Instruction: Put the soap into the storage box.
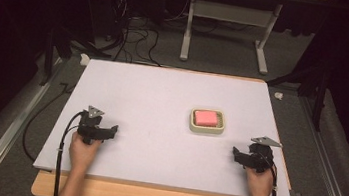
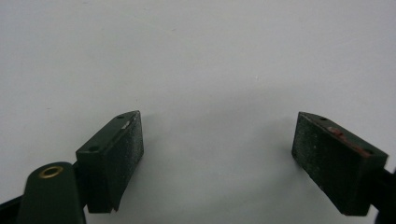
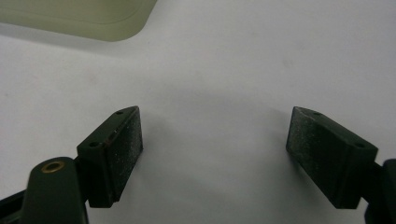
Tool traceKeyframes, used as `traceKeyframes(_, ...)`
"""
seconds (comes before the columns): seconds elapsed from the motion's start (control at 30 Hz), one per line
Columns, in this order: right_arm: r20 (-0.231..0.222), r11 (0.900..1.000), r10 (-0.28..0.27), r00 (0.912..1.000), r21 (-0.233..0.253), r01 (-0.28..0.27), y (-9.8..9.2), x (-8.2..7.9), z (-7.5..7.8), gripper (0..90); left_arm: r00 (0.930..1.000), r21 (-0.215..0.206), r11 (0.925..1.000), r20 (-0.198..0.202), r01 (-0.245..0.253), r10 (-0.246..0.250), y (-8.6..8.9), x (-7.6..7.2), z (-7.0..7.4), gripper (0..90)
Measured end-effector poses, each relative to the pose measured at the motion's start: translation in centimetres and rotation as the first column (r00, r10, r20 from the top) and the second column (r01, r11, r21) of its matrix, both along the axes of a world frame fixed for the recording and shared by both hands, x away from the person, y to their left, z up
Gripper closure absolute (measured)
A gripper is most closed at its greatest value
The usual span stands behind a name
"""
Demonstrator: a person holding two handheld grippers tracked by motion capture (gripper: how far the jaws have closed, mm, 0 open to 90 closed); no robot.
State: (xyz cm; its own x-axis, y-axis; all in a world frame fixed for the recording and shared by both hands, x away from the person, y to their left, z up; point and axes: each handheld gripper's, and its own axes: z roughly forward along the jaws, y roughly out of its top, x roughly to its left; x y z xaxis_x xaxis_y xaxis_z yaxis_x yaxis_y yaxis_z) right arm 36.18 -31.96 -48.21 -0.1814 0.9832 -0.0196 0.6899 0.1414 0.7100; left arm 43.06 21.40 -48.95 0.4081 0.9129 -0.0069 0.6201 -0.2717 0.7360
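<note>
1. Pink soap (image 1: 206,117) lies in a cream-coloured soap dish (image 1: 206,129) that rests on the white table board (image 1: 162,96). Seen from above, the dish sits ahead of the right gripper (image 1: 236,154) and off toward the middle of the board, near that gripper's jaws but clearly apart from them.

2. Black and empty, the right gripper's jaws stand wide apart, with nothing between the pads but bare white board. In the right gripper view (image 3: 214,135), a rounded cream corner of the soap dish (image 3: 93,18) shows beyond the left-hand jaw, at the top of that view, not touching either jaw. The soap itself cannot be made out from there.

3. The left gripper (image 1: 111,131) is held low over the board at the person's left side, well apart from the dish, its jaws pointing across toward the middle of the board. In the left gripper view (image 2: 217,135) the jaws are likewise spread wide, and plain white board lies between and beyond them. A reddish smear marks the top edge of the right-hand jaw.

4. Each gripper is held in one hand: the left hand (image 1: 83,150) and the right hand (image 1: 259,181) come in from the near edge of the board, and a black cable (image 1: 60,154) trails back from the left gripper along the forearm.

5. Both grippers sit near the board's front edge, well apart from each other, with the dish farther out than either pair of jaws.
</note>
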Motion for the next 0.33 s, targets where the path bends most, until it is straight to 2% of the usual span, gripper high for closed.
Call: traceKeyframes(0.33,0.004,1.000,-0.001,1.0000,0.006,0.001,-0.03,-0.02,-0.05,19.0,1.0000,-0.001,1.0000,0.000,0.000,0.000,0.00,0.00,0.00,17.2)
